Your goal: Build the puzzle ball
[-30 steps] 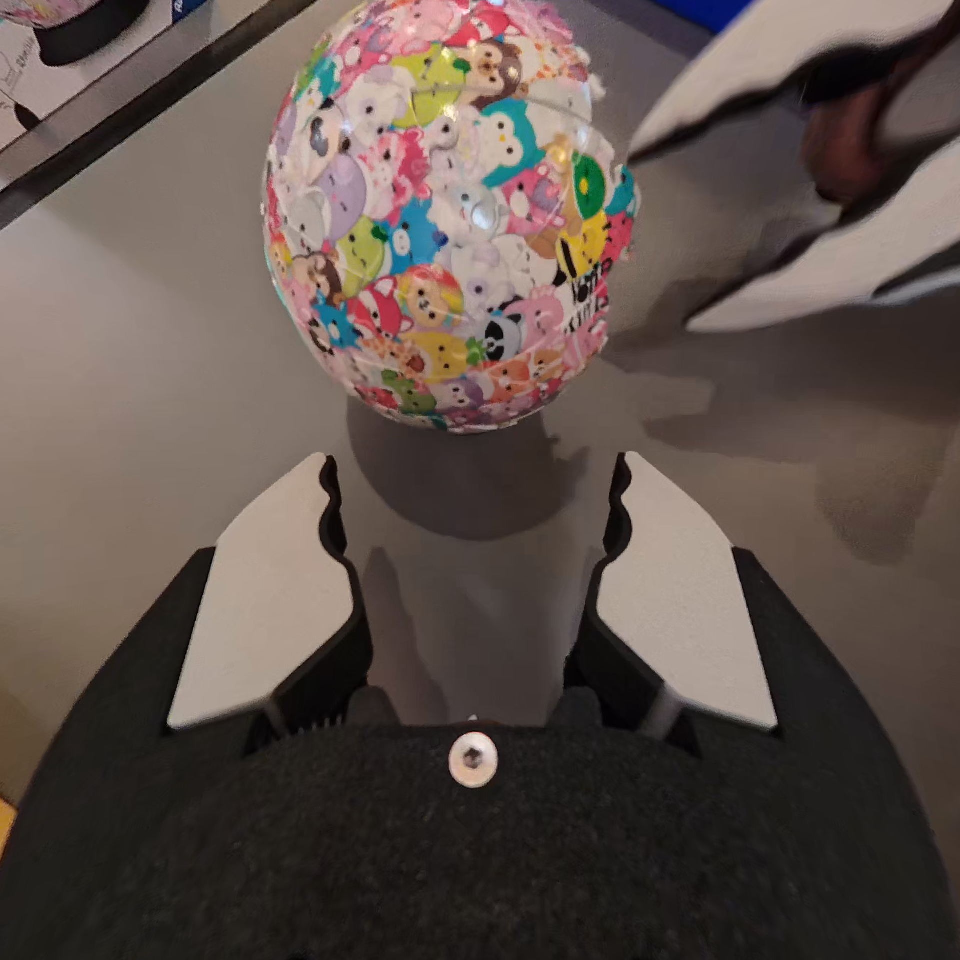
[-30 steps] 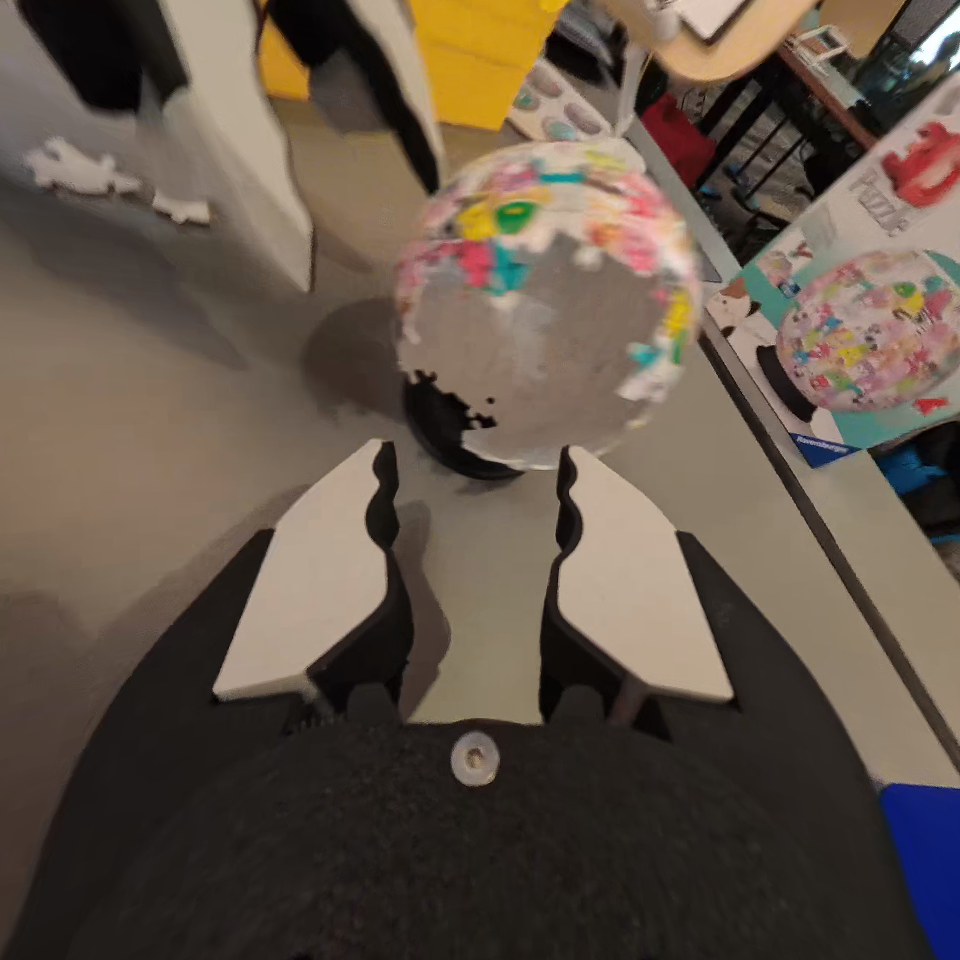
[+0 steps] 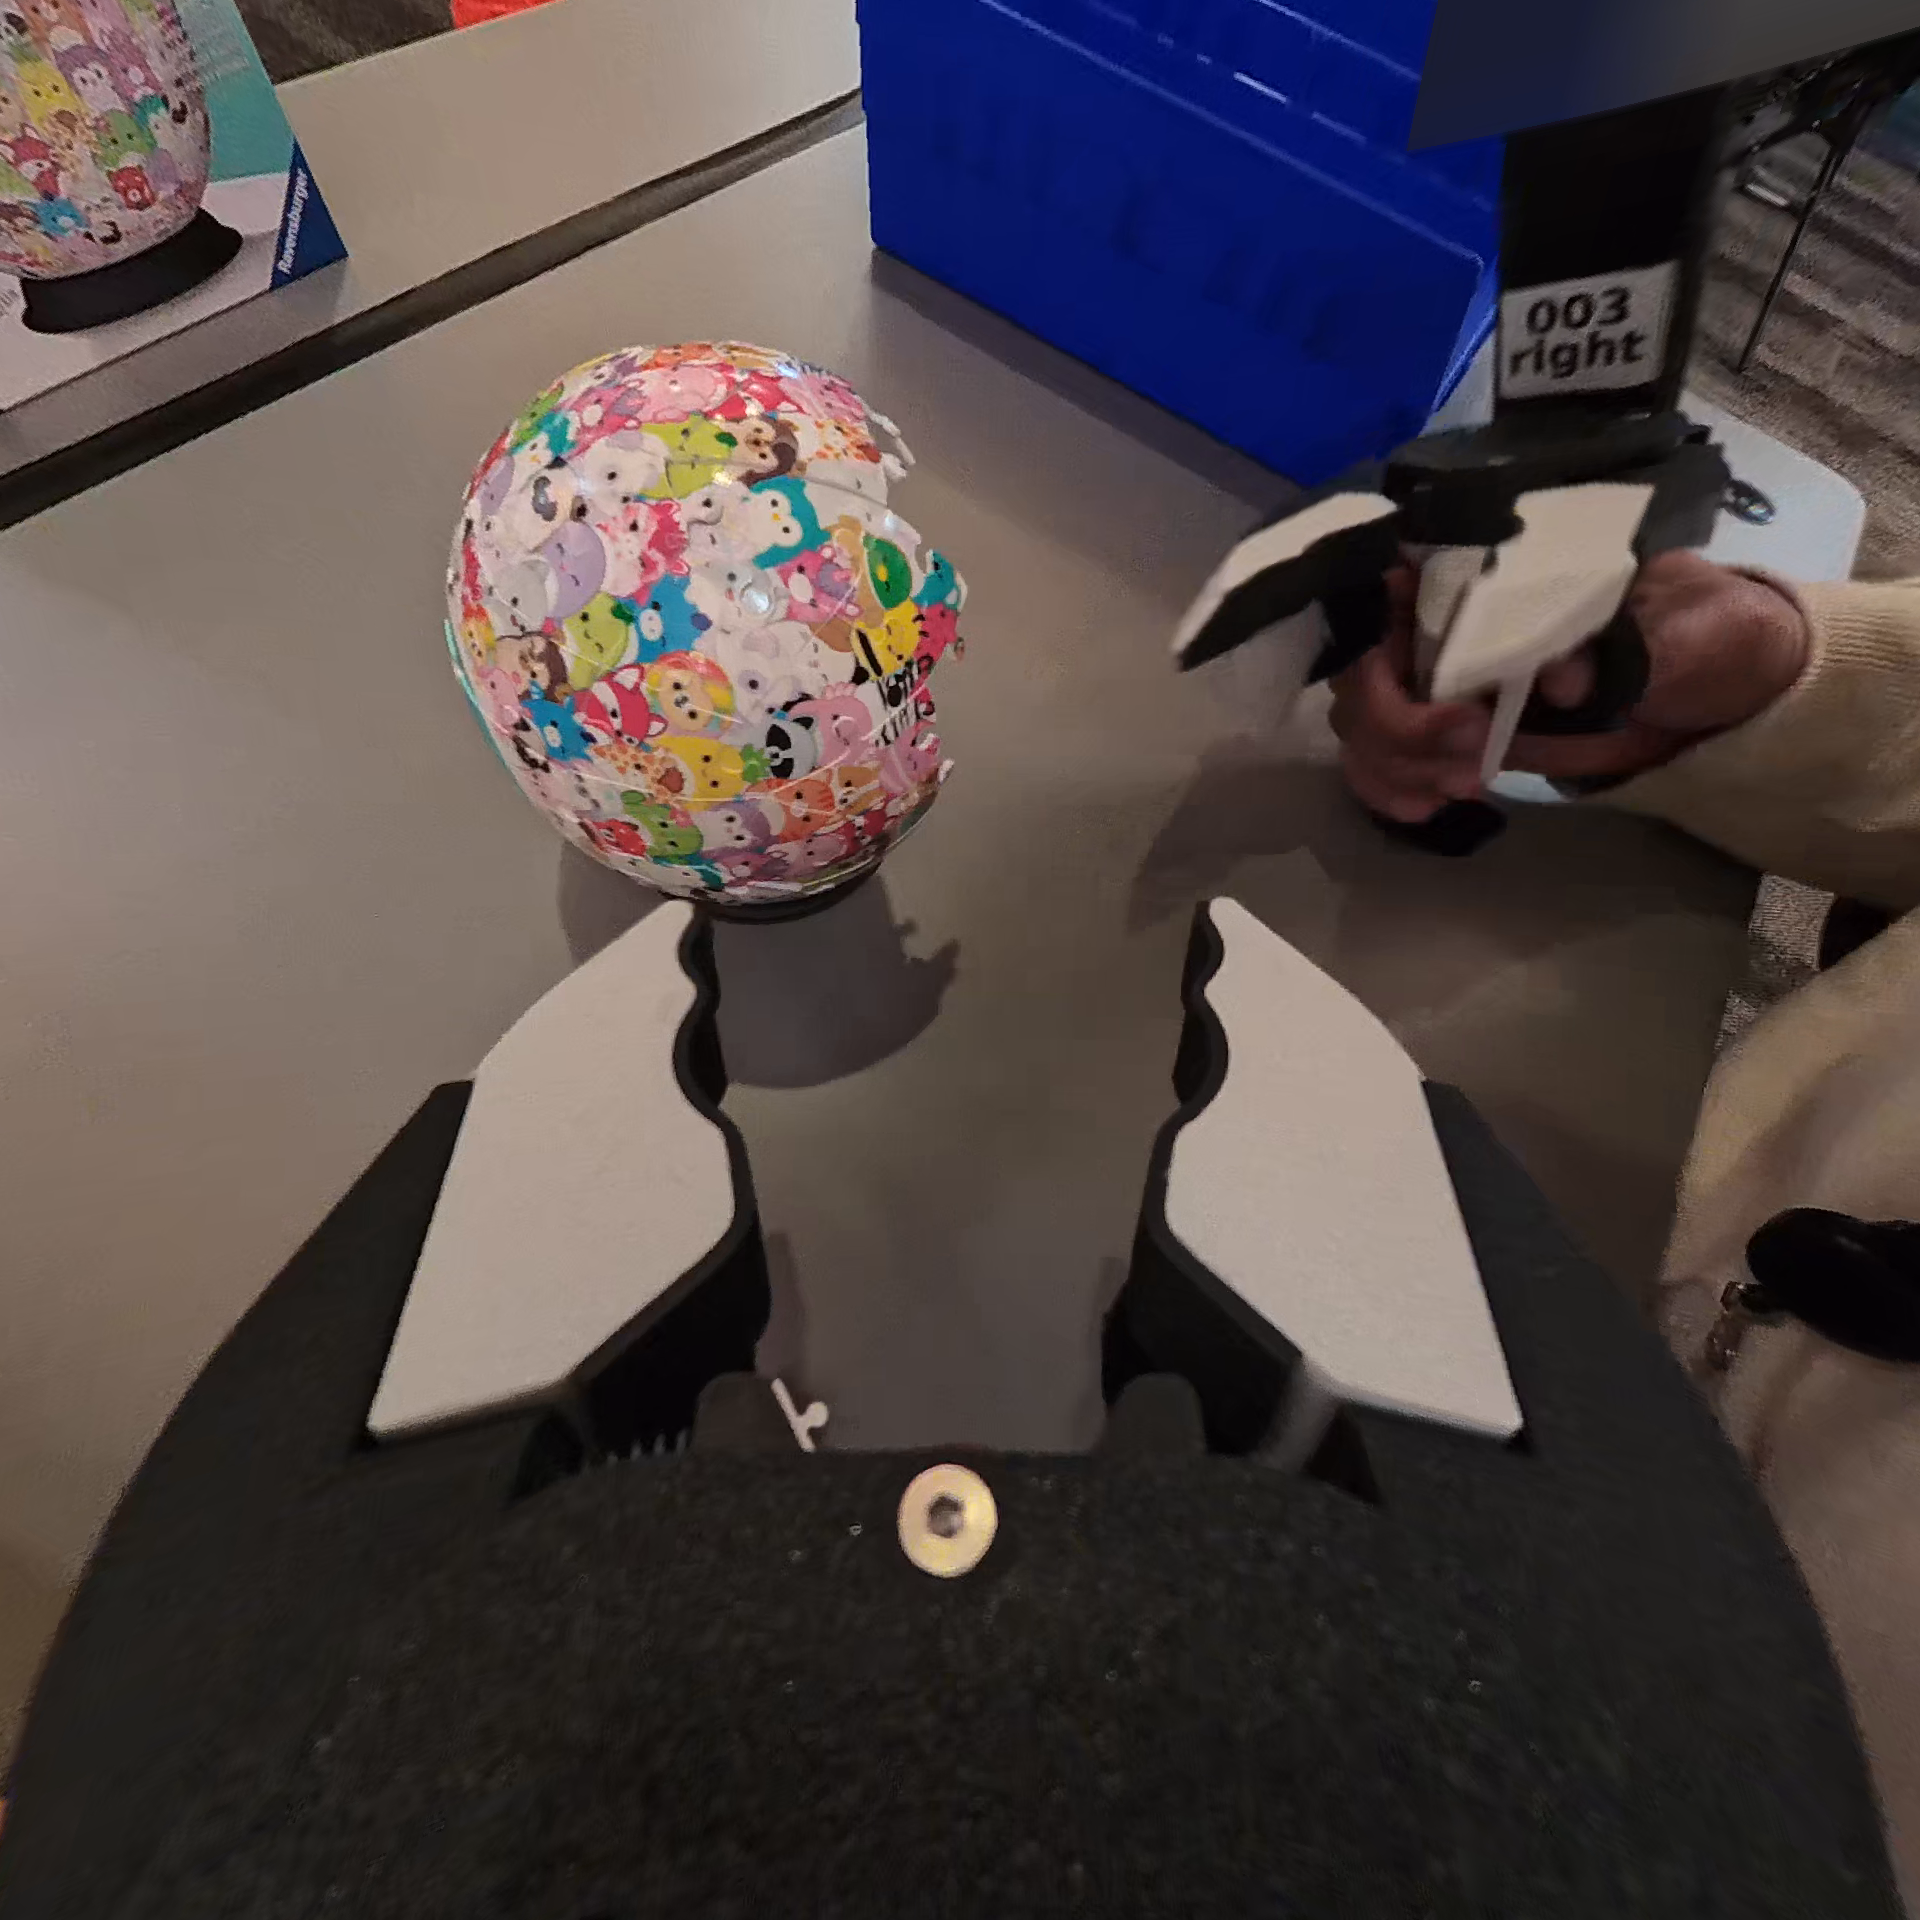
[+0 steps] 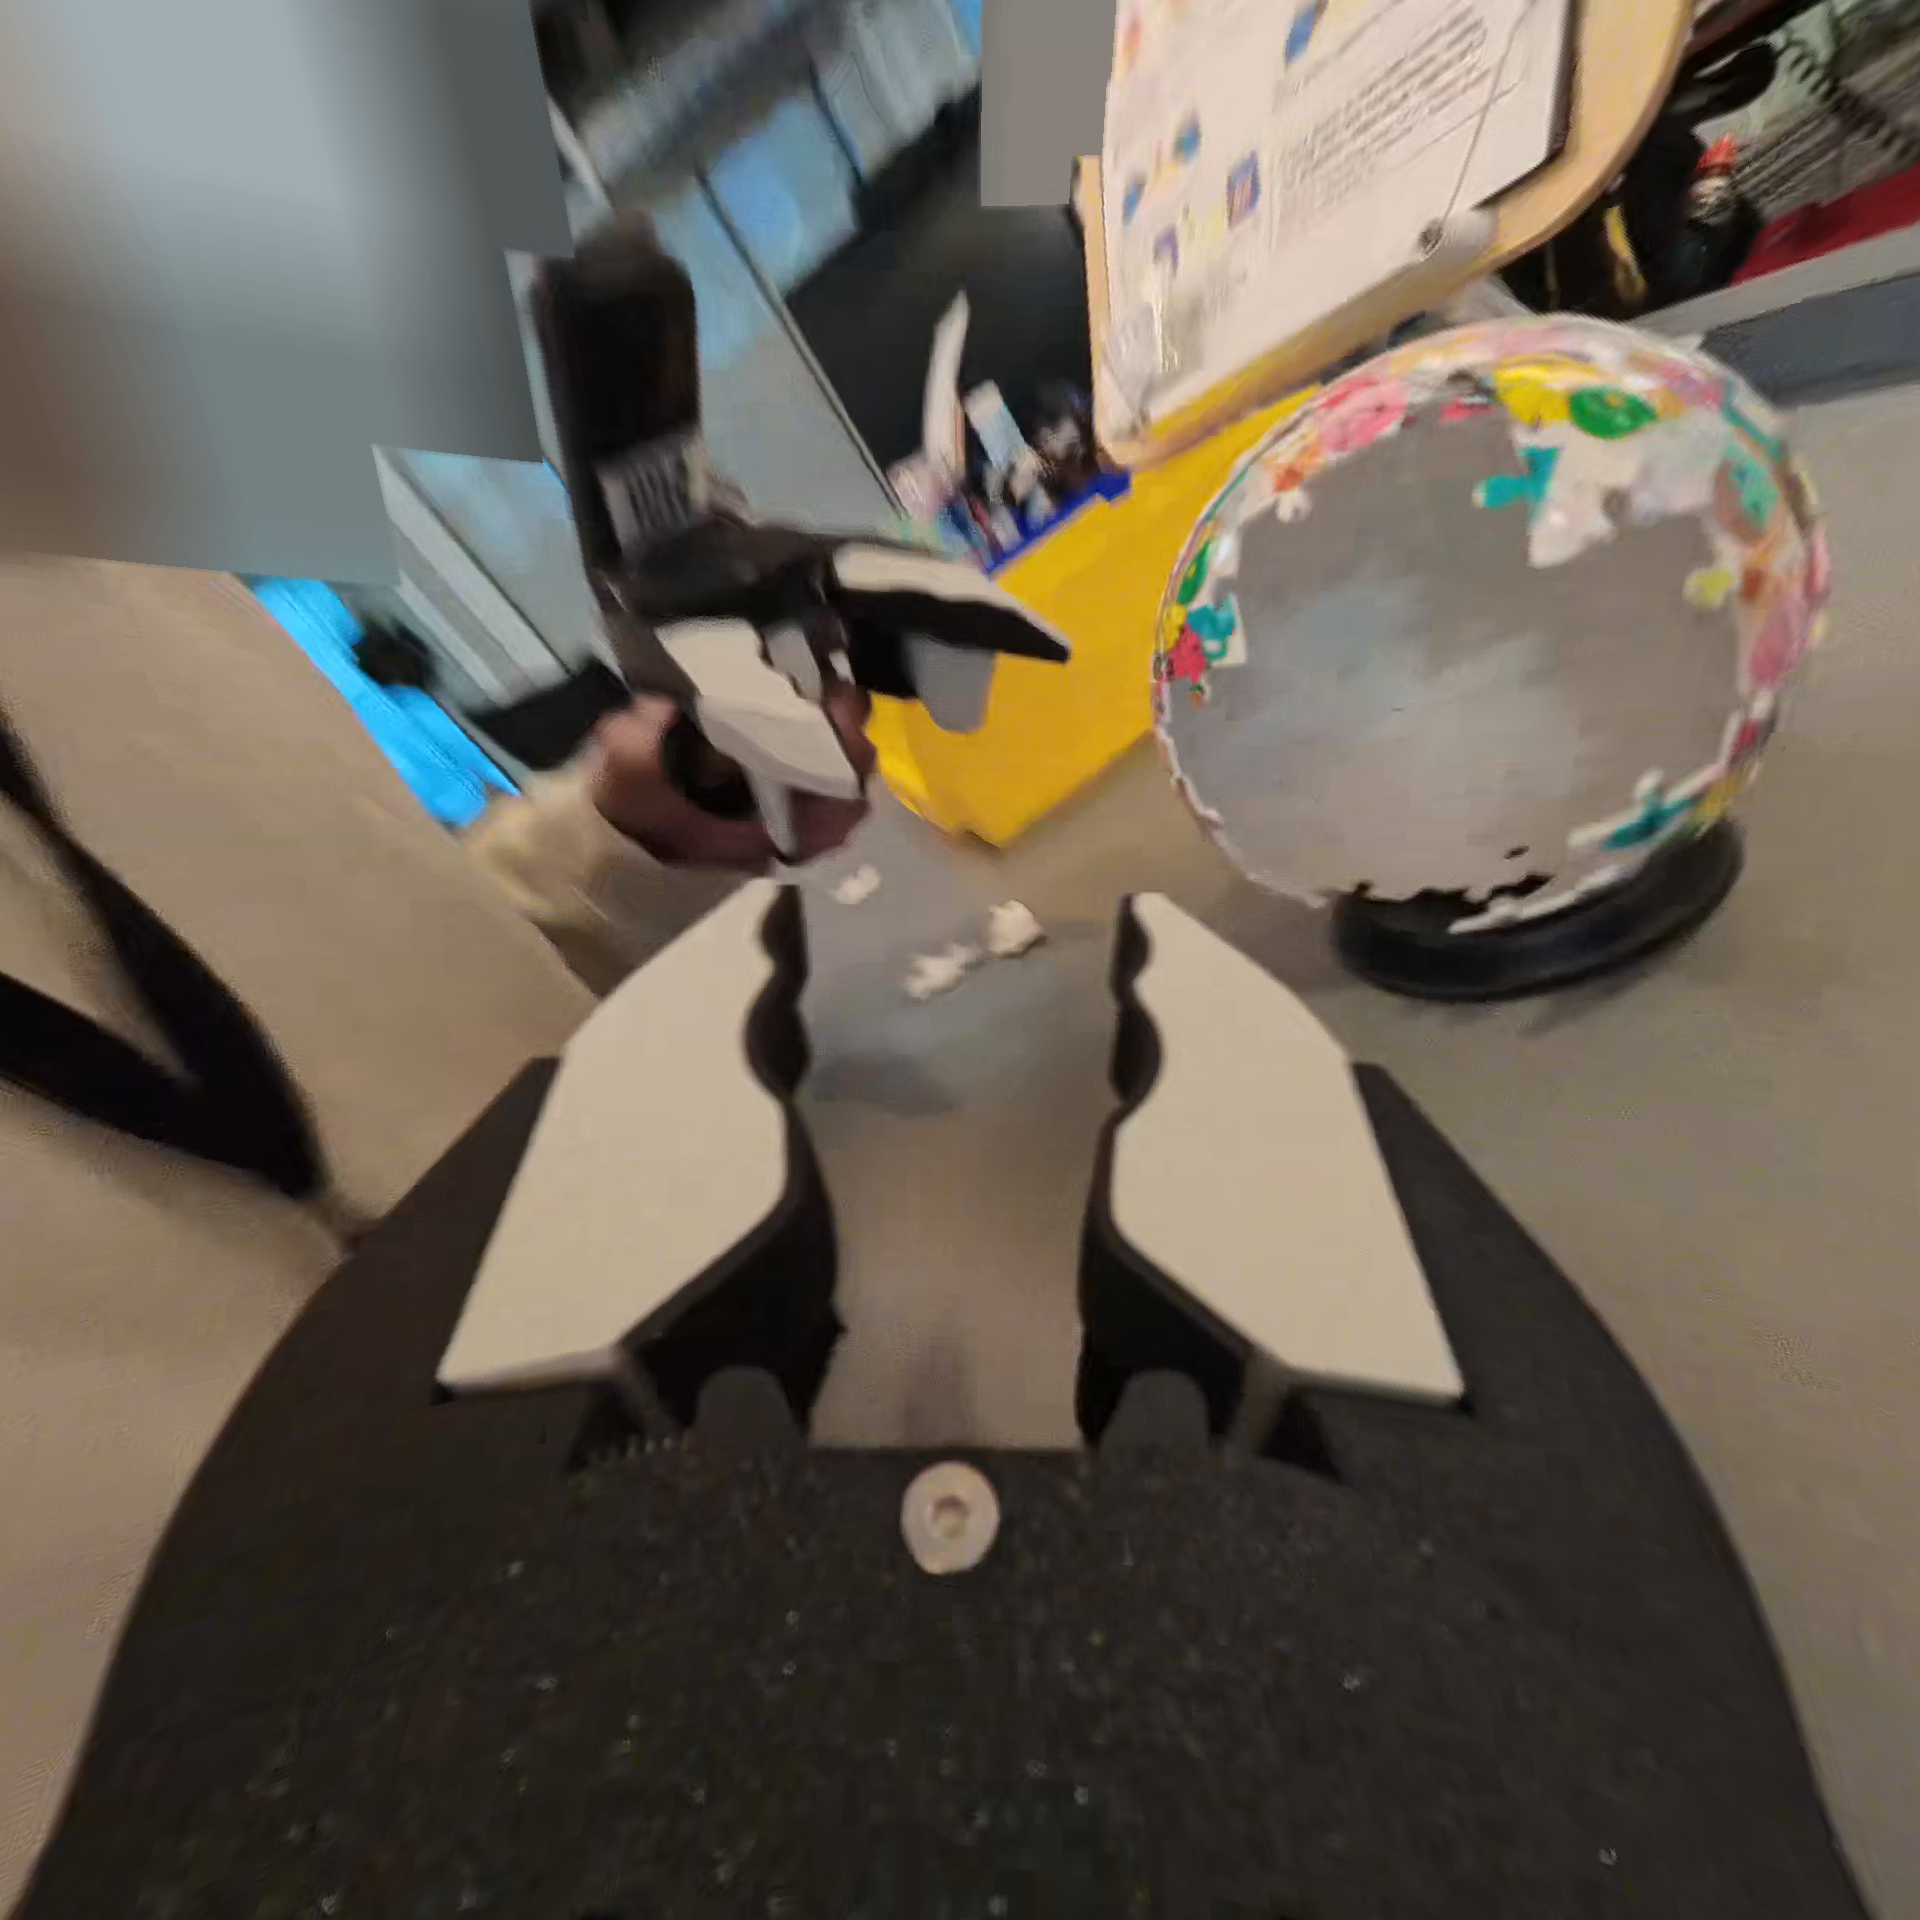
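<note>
Left gripper (image 3: 945, 925): jaws apart, empty, just short of the ball's base.
Right gripper (image 4: 961, 914): jaws apart, empty, above the table (image 4: 1558, 1195); the ball stands off to its right.
Loose pieces (image 4: 971, 951): white side up on the table, just beyond the right fingertips.
Puzzle ball (image 3: 701, 623): upright on a dark round stand (image 4: 1538, 935); unfinished opening with ragged edge faces the right gripper, grey inside showing; round, no clear long axis.
Blue crate (image 3: 1174, 218): behind the ball.
Puzzle box (image 3: 145, 166): far left, on the neighbouring table.

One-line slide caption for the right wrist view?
Open right gripper faces loose puzzle pieces, unfinished puzzle ball right.
</note>
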{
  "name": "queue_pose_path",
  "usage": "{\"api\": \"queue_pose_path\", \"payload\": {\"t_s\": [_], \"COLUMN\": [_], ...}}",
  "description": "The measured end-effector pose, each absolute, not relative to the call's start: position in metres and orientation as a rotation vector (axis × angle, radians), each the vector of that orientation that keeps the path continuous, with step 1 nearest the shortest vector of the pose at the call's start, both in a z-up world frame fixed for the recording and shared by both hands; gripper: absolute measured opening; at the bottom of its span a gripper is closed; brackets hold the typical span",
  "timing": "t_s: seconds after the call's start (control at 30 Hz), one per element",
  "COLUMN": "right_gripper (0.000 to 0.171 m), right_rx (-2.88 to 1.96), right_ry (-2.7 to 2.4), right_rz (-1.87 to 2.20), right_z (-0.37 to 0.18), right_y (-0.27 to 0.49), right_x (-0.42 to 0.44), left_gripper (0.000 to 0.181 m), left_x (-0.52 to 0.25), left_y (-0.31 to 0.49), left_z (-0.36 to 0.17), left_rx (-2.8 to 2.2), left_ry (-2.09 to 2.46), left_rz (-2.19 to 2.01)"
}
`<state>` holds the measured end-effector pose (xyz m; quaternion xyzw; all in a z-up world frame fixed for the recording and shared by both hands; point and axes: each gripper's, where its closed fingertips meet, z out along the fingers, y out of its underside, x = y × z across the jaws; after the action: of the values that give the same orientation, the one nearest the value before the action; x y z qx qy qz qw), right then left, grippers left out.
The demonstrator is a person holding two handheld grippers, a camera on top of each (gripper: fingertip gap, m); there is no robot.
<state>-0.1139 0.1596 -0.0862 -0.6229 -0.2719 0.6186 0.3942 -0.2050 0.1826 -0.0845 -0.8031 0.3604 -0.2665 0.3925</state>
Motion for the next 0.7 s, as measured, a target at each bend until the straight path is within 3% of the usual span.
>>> {"api": "queue_pose_path", "payload": {"t_s": [0.03, 0.1, 0.13, 0.33, 0.4, 0.5, 0.63, 0.7], "right_gripper": [0.056, 0.091, 0.100, 0.082, 0.088, 0.095, 0.075, 0.077], "right_rx": [-1.610, -1.729, -1.784, -1.823, -1.779, -1.705, -1.497, -1.572], "right_ry": [-0.597, -0.536, -0.545, -0.671, -0.830, -1.204, -1.436, -1.535], "right_rz": [1.616, 1.428, 1.344, 1.230, 1.202, 0.825, 0.748, 0.703], "right_z": [-0.087, -0.107, -0.113, -0.105, -0.100, -0.122, -0.129, -0.143], "right_y": [0.161, 0.168, 0.169, 0.159, 0.160, 0.182, 0.189, 0.197], "right_x": [-0.106, -0.098, -0.097, -0.106, -0.113, -0.113, -0.133, -0.144], "left_gripper": [0.085, 0.085, 0.085, 0.085, 0.085, 0.085, 0.085, 0.085], "left_x": [-0.205, -0.205, -0.206, -0.214, -0.216, -0.220, -0.223, -0.224], "left_y": [0.180, 0.175, 0.171, 0.146, 0.138, 0.128, 0.118, 0.116], "left_z": [-0.084, -0.082, -0.080, -0.069, -0.067, -0.067, -0.067, -0.069], "left_rx": [-2.038, -2.029, -2.023, -2.008, -2.002, -2.006, -2.015, -2.030], "left_ry": [0.922, 0.936, 0.938, 0.885, 0.870, 0.865, 0.857, 0.857], "left_rz": [-0.677, -0.662, -0.653, -0.678, -0.688, -0.683, -0.686, -0.685]}}
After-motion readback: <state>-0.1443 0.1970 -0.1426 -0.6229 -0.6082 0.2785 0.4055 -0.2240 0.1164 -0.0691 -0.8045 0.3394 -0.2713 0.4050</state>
